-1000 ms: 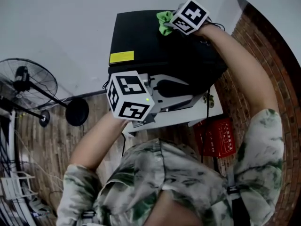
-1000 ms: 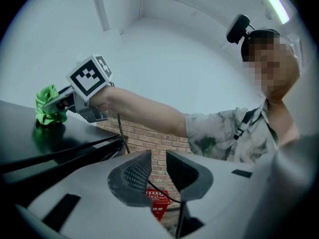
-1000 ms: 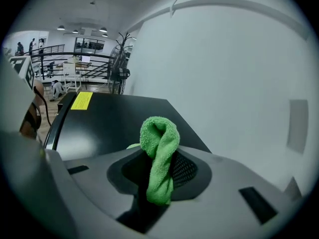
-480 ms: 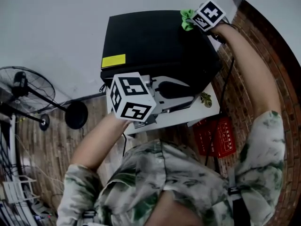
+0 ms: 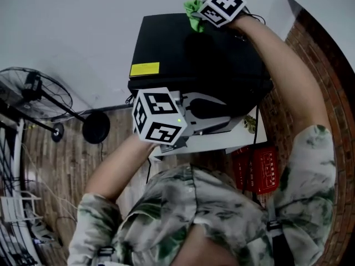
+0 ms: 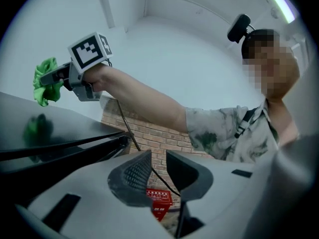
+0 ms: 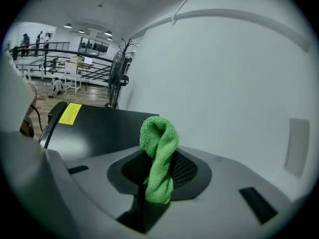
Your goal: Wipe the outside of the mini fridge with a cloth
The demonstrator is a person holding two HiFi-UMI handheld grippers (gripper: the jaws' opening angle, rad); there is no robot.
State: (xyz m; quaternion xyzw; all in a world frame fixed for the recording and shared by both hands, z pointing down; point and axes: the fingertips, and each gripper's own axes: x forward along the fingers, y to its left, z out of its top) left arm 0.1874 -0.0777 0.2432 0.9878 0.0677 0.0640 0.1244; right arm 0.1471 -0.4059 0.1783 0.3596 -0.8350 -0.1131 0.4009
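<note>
The right tool [image 5: 199, 18] pinches a green cloth [image 5: 193, 11] between its jaws, holding it just above the rear edge of the black mini fridge [image 5: 183, 54], close to the white wall [image 5: 83, 21]. The left tool [image 6: 158, 169] is empty, its jaws a narrow gap apart, at the fridge's front near the yellow label [image 5: 145, 69].

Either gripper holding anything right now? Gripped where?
Right gripper is shut on the green cloth, pinched across its bunched middle, with a folded loop sticking out past the jaws. Left gripper holds nothing; its jaws are apart.
</note>
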